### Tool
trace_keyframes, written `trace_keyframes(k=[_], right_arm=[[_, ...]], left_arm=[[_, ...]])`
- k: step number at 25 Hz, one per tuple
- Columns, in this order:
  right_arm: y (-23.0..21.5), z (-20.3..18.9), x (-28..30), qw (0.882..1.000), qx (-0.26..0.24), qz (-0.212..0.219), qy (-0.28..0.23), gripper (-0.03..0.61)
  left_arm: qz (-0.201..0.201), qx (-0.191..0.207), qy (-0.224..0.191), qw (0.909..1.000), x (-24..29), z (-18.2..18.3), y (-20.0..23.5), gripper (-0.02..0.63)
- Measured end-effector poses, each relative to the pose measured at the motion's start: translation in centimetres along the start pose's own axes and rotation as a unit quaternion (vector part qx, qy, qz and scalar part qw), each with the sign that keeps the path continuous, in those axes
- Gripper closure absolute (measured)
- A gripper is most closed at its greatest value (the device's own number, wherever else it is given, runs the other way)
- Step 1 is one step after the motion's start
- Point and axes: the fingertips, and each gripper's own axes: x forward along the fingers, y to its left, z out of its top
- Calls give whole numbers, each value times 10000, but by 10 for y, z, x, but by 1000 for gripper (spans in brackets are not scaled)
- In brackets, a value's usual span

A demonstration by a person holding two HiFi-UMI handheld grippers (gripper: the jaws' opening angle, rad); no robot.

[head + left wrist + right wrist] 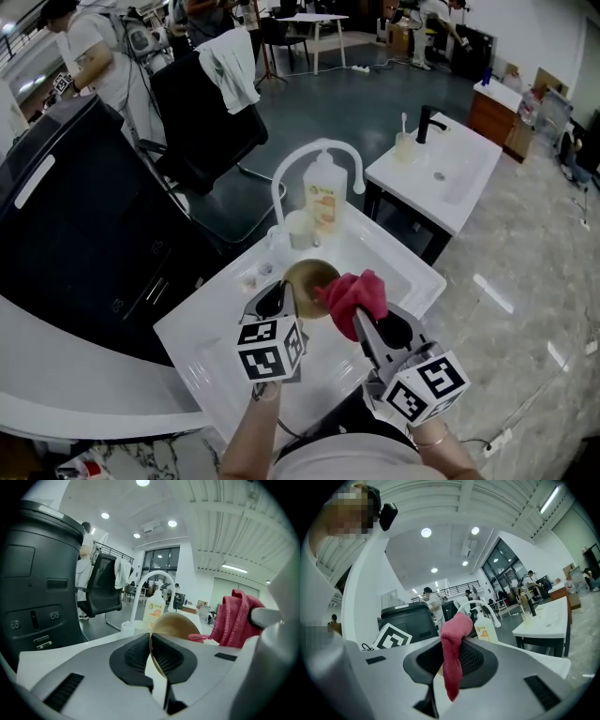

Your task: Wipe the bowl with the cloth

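Note:
My left gripper [290, 302] is shut on the rim of a tan bowl [309, 281], held tilted above the white sink [398, 267]. In the left gripper view the bowl [176, 625] rises past the black pads [136, 656], its thin rim pinched between them. My right gripper [361, 323] is shut on a red cloth [354, 295], bunched just right of the bowl and touching its edge. In the right gripper view the cloth [452, 658] hangs between the pads [473, 658] and covers the gap. The red cloth [236, 618] also shows at the right of the left gripper view.
A white curved faucet [319, 155], a soap bottle [324, 195] and a white cup [298, 228] stand at the sink's far rim. A black machine [75, 206] sits left, a black chair [202, 117] behind, and a second sink table [436, 173] to the right.

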Motion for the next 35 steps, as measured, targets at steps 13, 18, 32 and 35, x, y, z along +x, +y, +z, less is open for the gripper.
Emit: trace_keyframes(k=[13,18,32,35], right_arm=[[57,4,5,9966,-771,271,-51,500],[62,-9,13,9891,-1440,-189,255,500],[58,-31,8,9676,-2118,-1096,835,500],[51,-29,1,9665,-2078,-1266,818,500]], left_arm=[[-453,423,-242,9978,-59,8,-39,581],[-643,448,-274,9965,-81,8,-55,581],[-587,276,-200,9977,-109,-5,-38,581],[-535,220,-175,9982,-108,-7,-30,581]])
